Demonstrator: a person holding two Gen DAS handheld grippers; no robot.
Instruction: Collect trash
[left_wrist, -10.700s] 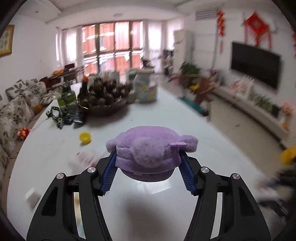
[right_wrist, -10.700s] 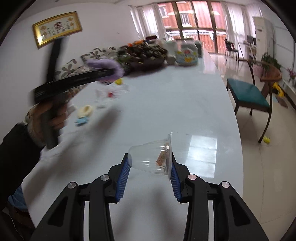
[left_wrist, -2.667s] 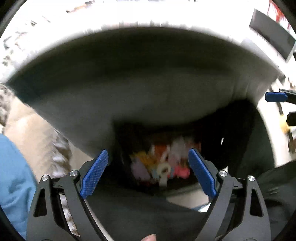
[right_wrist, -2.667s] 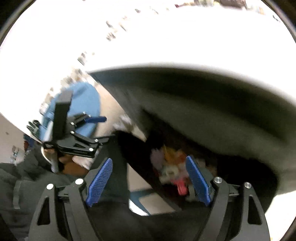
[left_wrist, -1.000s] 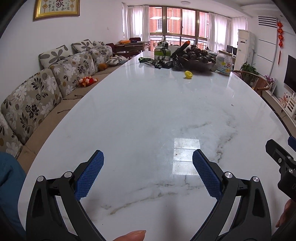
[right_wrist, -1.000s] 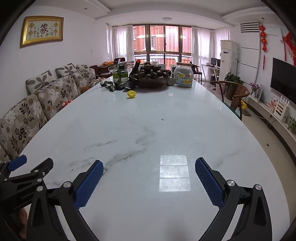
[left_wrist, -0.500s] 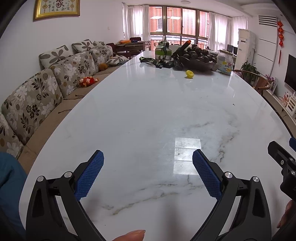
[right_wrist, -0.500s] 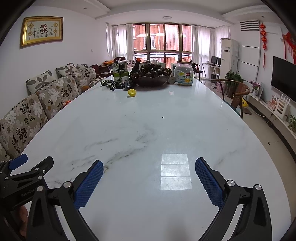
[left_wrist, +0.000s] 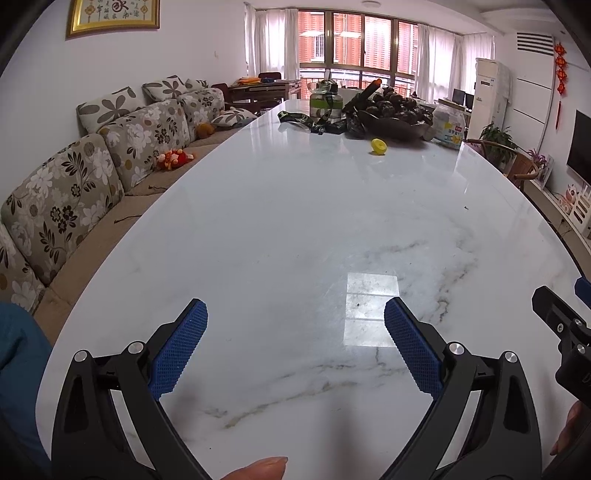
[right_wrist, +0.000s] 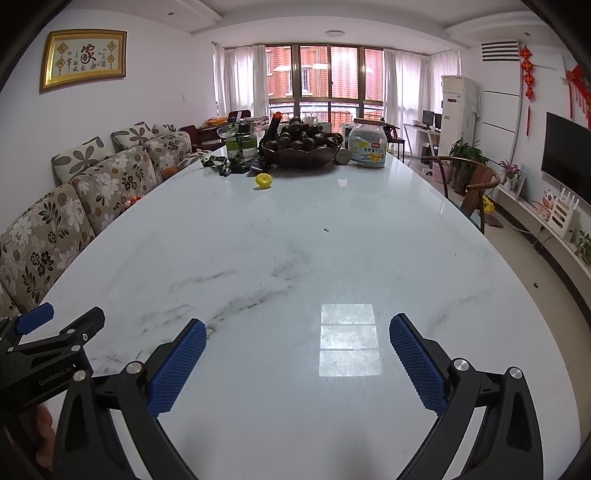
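Risk: left gripper (left_wrist: 295, 336) and right gripper (right_wrist: 297, 347), jaws spread and empty, overreaching for yellow cap (right_wrist: 263, 180) at twelve o'clock on the bench (right_wrist: 295, 251), might knock the fruit bowl (right_wrist: 301, 155).

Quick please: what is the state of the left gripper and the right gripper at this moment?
Left gripper: jaws wide open, holding nothing, above the marble table.
Right gripper: jaws wide open, holding nothing.

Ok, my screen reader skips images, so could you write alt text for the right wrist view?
The right gripper is held open and empty over a white marble table. At the far end sit a dark bowl of fruit, a plastic jar and a small yellow cap. A floral sofa runs along the left.
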